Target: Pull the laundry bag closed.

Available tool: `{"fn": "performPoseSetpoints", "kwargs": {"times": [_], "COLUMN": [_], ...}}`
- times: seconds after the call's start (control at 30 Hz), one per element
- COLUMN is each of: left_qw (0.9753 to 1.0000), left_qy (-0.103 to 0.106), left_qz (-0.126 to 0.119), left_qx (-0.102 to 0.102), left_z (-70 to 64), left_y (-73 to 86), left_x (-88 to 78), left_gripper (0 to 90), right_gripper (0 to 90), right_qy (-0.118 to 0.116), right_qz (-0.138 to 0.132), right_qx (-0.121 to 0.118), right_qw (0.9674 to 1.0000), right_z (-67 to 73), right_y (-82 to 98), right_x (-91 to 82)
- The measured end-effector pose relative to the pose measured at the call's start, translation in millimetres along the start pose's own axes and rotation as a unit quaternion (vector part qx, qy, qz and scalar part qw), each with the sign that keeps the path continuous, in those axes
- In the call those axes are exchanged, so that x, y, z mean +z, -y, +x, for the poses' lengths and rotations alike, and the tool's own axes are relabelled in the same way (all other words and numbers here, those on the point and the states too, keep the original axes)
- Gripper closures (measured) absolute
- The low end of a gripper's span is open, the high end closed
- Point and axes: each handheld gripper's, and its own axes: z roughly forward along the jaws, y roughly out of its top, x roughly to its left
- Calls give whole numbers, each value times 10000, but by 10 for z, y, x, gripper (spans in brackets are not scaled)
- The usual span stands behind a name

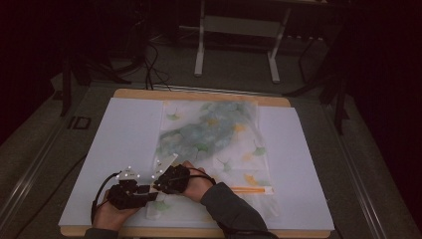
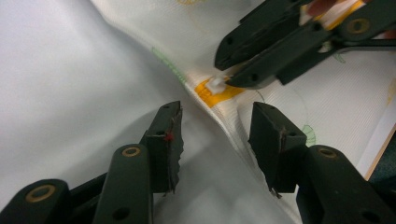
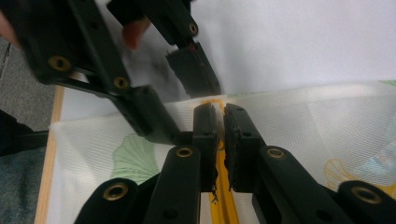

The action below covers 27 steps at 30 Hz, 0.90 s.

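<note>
A translucent zip bag (image 1: pixel 214 134) printed with ginkgo leaves lies flat on the white sheet (image 1: pixel 124 134), with greenish contents inside. Its orange zipper (image 1: pixel 249 189) runs along the near edge. At the bag's near left corner my right gripper (image 3: pixel 219 112) is shut on the white slider (image 2: pixel 215 84) at the zipper's end (image 2: pixel 212 93). My left gripper (image 2: pixel 215 122) stands open just behind it, with its jaws on either side of a raised fold of the bag (image 2: pixel 280 93) and nothing pinched. In the high view the left gripper (image 1: pixel 149 193) and the right gripper (image 1: pixel 158 185) nearly touch.
The white sheet covers a wooden tabletop (image 1: pixel 199 94). Its near edge (image 1: pixel 199 232) lies just below the hands. A metal table frame (image 1: pixel 239 30) and cables stand on the dark floor beyond. The sheet is bare to the left and right of the bag.
</note>
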Motion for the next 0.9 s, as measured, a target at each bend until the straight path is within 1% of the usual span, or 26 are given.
{"fn": "performPoseSetpoints", "kwargs": {"times": [0.13,0.23,0.3,0.53,0.67,0.77,0.9], "left_qw": [10000,9999,9997,9997,9996,9996,9996], "left_qy": [62,134,198,237,221,197,191], "left_qz": [48,44,40,42,66,73,67], "left_qx": [26,58,107,101,181,200,192], "left_z": [4,-2,4,21,13,4,1], "left_y": [-15,-30,-34,-25,-24,-25,-23], "left_x": [31,59,75,88,97,99,100], "left_gripper": [561,587,625,758,842,857,864], "right_gripper": [837,838,838,839,839,839,840], "right_qy": [-4,-14,-22,-54,-72,-67,-84], "right_qz": [5,-15,-11,24,68,153,172], "right_qx": [-77,-84,-109,-105,-104,-100,-56], "right_qw": [10000,10000,9999,9999,9999,9998,9998], "right_z": [10,13,13,6,0,-15,-21], "right_y": [-16,-25,-30,-20,6,38,64], "right_x": [-26,-34,-33,-24,-21,-5,9]}}
